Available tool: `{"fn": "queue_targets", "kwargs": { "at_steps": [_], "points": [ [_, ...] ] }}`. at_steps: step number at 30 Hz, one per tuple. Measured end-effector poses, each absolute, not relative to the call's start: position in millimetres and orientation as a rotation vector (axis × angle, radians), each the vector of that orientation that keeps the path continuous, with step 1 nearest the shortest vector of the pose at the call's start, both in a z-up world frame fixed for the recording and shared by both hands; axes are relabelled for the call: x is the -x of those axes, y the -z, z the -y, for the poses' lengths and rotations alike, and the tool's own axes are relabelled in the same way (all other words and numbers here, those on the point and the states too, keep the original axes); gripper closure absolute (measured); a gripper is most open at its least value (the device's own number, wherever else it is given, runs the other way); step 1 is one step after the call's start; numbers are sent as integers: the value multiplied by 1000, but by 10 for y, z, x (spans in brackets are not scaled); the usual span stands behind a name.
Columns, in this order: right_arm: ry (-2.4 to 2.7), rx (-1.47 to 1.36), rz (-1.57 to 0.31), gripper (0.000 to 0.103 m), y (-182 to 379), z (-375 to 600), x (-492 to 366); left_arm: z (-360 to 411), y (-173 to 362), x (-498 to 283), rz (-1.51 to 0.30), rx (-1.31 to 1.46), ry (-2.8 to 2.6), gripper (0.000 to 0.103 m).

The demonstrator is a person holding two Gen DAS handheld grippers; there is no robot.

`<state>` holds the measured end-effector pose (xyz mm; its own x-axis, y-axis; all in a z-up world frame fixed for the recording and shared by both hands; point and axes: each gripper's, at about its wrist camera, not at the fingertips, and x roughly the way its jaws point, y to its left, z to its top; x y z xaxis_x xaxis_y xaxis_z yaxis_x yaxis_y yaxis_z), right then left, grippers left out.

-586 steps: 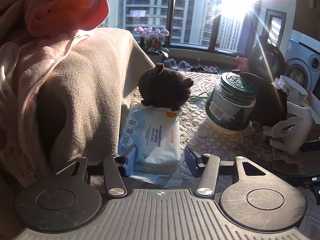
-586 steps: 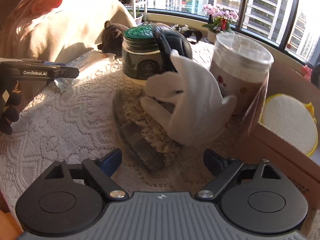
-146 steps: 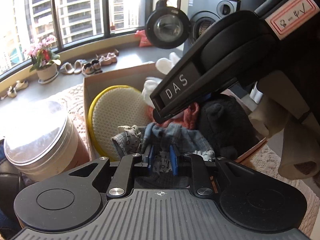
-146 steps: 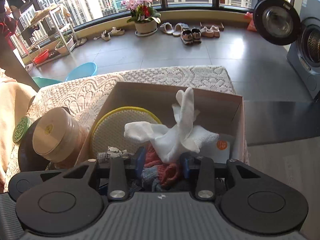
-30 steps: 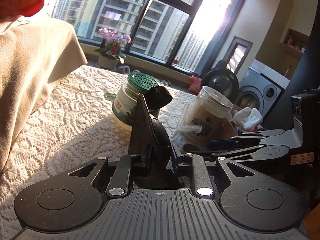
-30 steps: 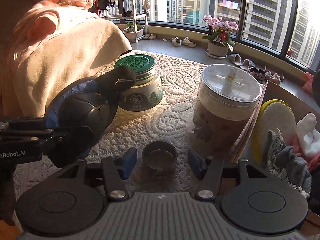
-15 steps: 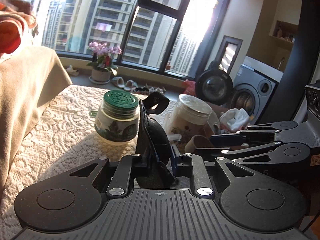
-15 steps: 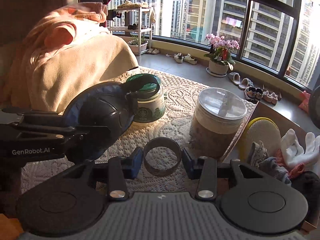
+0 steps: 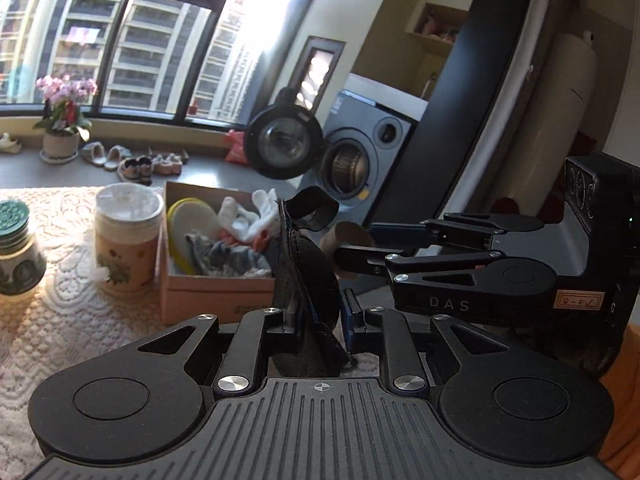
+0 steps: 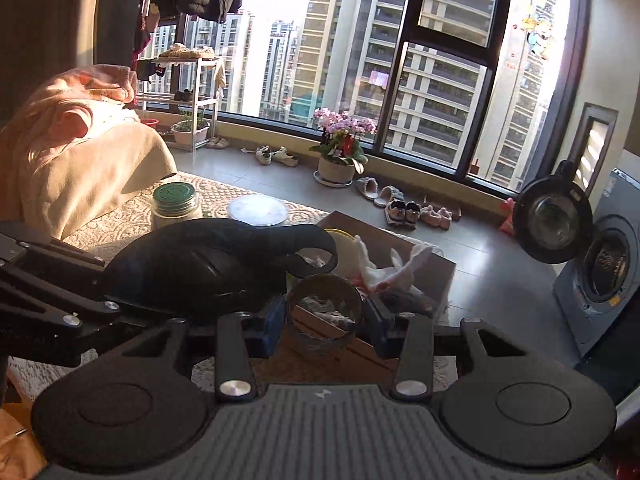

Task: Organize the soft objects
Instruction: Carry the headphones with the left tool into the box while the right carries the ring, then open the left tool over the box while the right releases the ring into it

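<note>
A: What is seen on the table, covered with a lace cloth, by the high-rise window?

B: A cardboard box is set at the table's far edge, packed with a yellow round pad, white gloves and grey fabric. Just beside it a clear-lidded jar is stood, with a green-lidded jar further along.

A: And what is carried?

B: A black padded pouch with a loop strap is pinched upright in the left gripper, above the table's edge near the box. A ring of tape is clamped between the fingers of the right gripper, which had just been closing on it, held in the air before the box.
</note>
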<state>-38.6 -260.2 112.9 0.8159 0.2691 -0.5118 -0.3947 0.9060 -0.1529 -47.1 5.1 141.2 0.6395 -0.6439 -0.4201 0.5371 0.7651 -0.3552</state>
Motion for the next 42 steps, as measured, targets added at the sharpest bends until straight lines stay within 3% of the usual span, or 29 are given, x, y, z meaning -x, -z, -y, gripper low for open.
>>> {"fn": "queue_targets", "kwargs": {
  "at_steps": [14,18,21,24,28,37,42],
  "points": [
    [-162,100,-447,60,-1173,3509,88,504,-2168,-927,-417,259,801,81],
    [-138,62,-443,60,-1090,3631,-85,532,-1627,-1393,-542,374,805,81],
    [-136,38,-464,60,-993,3657,-236,557,-1045,-1629,-758,325,705,81],
    [-159,35,-484,60,-921,3595,-388,522,-738,-1670,-845,243,647,76],
    [-232,-7,-510,60,-955,3426,-734,546,-636,-1508,-813,3,491,81],
    [-281,-103,-731,60,-690,2886,-1831,372,-662,-1388,-785,52,546,81],
    [-273,-108,-760,59,-540,2762,-1908,308,-656,-1310,-771,96,567,82]
  ]
}}
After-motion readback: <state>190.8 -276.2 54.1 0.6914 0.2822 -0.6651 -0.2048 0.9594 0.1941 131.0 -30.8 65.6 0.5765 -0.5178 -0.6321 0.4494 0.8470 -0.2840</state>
